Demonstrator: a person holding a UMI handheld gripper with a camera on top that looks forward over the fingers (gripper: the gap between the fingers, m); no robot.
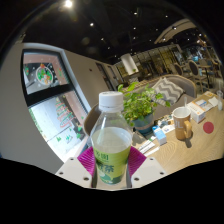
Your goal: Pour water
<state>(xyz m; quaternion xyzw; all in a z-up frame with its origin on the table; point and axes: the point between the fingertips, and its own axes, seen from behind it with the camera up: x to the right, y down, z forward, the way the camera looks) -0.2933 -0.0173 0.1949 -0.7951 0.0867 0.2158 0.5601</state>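
Observation:
A clear plastic bottle (111, 140) with a white cap and a green label stands upright between the two fingers of my gripper (112, 162). Both pink pads (87, 159) press against its sides, so the gripper is shut on the bottle. The bottle appears lifted above the wooden table (185, 150). Beyond the fingers to the right stands a brown cup (182, 123) on that table.
A leafy green plant (143, 103) in a blue pot stands just behind the bottle. Small boxes and a pink item (209, 127) lie on the table past the cup. A large window panel (48, 95) fills the left side.

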